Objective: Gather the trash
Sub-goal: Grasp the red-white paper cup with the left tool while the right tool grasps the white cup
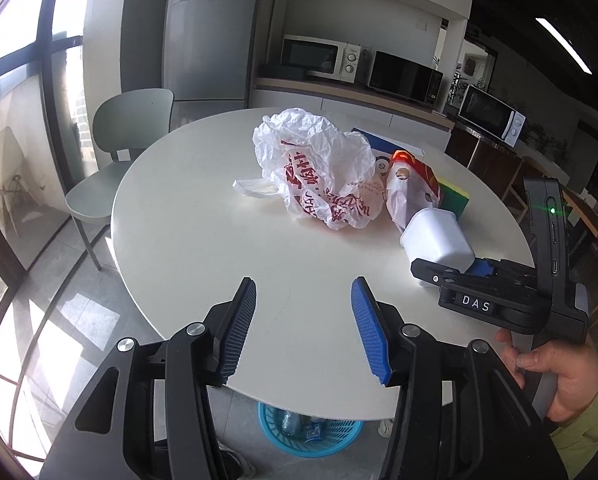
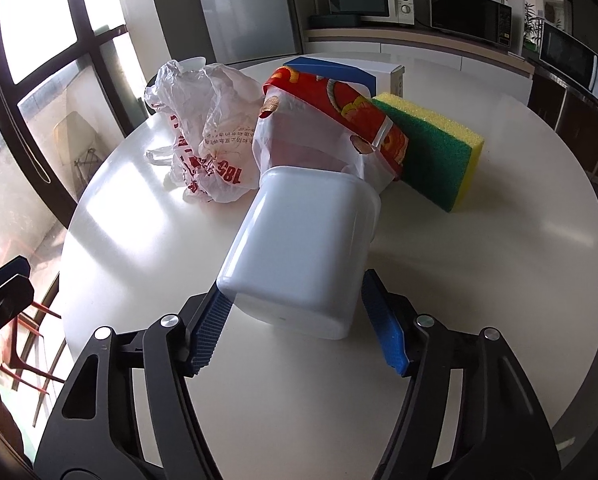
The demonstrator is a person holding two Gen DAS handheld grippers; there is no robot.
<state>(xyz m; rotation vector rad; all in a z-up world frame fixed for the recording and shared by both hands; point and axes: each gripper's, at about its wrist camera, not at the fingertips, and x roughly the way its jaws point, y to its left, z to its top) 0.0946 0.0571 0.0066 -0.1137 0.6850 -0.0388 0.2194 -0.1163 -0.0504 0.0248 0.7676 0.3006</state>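
Right hand-held gripper is seen with its blue ribbed pads set on either side of the base of a white, rounded-square plastic tub; the left pad touches the tub's lower corner, while the right pad appears just beside the wall, so a firm clamp cannot be confirmed. Left hand-held gripper is held apart and empty over the near edge of the round white counter.

For the step to be done well, both pads should be closed squarely on opposite walls before any lift, since the smooth, glossy sides are judged likely to slip. The tub should then be carried toward the blue mesh plastic basket visible under the counter at 6 o'clock in the left wrist view.

The tub lies tipped on its side, its open mouth turned toward 12 o'clock, touching a red-patterned plastic bag. It looks thin-walled, light and undented. A crumpled white plastic bag with red print lies at 10 o'clock of it.
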